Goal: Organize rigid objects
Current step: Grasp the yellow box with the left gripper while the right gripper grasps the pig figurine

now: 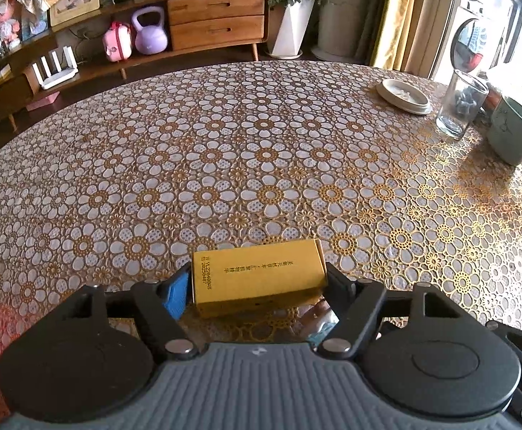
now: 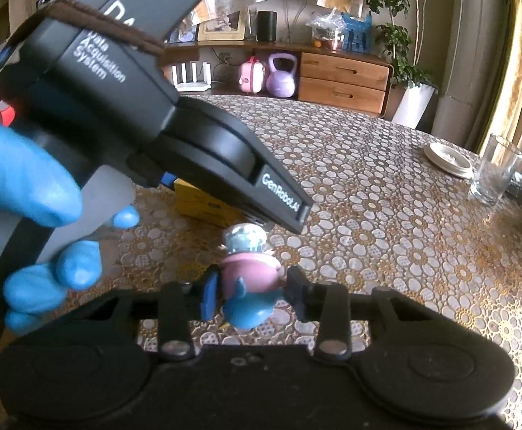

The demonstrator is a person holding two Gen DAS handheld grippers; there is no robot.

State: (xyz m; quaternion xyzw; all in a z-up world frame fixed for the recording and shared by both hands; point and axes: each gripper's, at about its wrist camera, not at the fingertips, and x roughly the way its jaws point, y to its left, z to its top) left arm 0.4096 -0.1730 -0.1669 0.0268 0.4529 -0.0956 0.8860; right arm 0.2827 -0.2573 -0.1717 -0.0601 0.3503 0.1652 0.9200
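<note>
My left gripper [image 1: 257, 279] is shut on a small yellow box [image 1: 259, 276] with black print, held just above the flowered tablecloth [image 1: 261, 161]. The box also shows in the right wrist view [image 2: 200, 208], mostly hidden behind the left gripper's black body [image 2: 135, 107], which a blue-gloved hand [image 2: 28, 186] holds. My right gripper [image 2: 252, 294] has its fingers against both sides of a blue and pink toy figure [image 2: 250, 279] with a clear dome head, right next to the box.
At the table's far right stand a clear glass [image 1: 461, 104], a white dish [image 1: 402, 96] and a green mug [image 1: 515, 132]. A wooden sideboard [image 1: 218, 18] with a purple kettlebell [image 1: 150, 32] runs along the wall beyond.
</note>
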